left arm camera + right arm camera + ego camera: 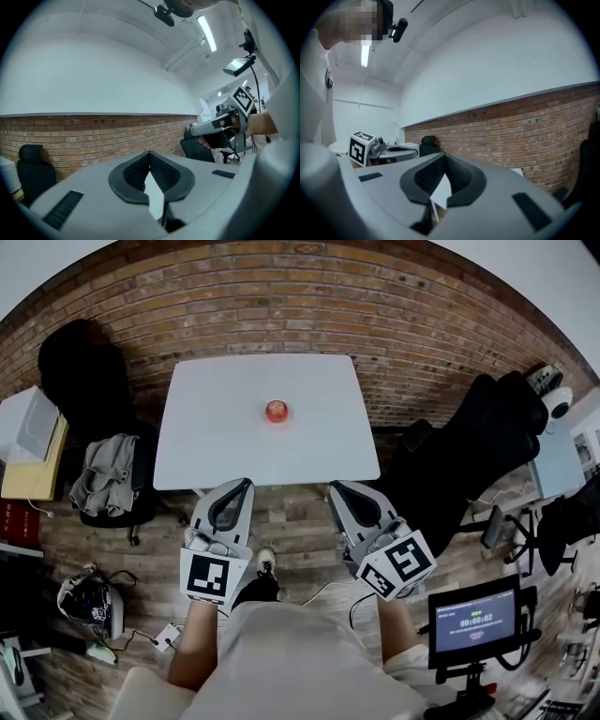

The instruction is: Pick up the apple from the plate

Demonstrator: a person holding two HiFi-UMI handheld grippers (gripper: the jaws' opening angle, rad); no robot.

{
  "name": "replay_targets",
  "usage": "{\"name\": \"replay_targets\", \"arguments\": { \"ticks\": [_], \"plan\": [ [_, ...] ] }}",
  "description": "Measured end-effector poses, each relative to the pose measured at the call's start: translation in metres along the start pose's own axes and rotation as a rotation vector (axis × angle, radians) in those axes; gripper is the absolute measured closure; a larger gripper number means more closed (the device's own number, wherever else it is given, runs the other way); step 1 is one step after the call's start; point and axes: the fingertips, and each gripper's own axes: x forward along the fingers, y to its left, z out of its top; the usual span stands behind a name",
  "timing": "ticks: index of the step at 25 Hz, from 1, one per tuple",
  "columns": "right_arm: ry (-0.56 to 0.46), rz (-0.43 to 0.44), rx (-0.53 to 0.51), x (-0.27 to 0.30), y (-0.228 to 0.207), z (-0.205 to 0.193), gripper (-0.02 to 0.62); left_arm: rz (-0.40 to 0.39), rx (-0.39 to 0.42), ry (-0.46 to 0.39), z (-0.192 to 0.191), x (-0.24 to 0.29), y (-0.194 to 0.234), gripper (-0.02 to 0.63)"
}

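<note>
I count 1 apple, 1 white table, 1 screen, 2 grippers: L gripper, R gripper.

Red round apple: placed centrally on white rectangular table, red brick wall behind. Grey left gripper and right gripper: held at near edge. Clothes-draped black chair: positioned left.

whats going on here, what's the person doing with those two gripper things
A person stands facing a white table, holding a gripper in each hand. The left gripper and right gripper are both shut and empty, held level just short of the table's near edge. A red apple sits near the middle of the tabletop, untouched; any plate under it can't be made out against the white top.
</note>
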Motion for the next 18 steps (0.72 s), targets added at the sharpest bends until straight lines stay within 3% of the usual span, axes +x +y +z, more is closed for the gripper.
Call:
{"name": "replay_targets", "arguments": {
  "ticks": [18],
  "plan": [
    [0.089, -0.017, -0.019, 0.099, -0.024, -0.011, 0.594, -0.058, -0.022, 0.042, -0.029, 0.053, 0.068, 0.601]
  ]
}}
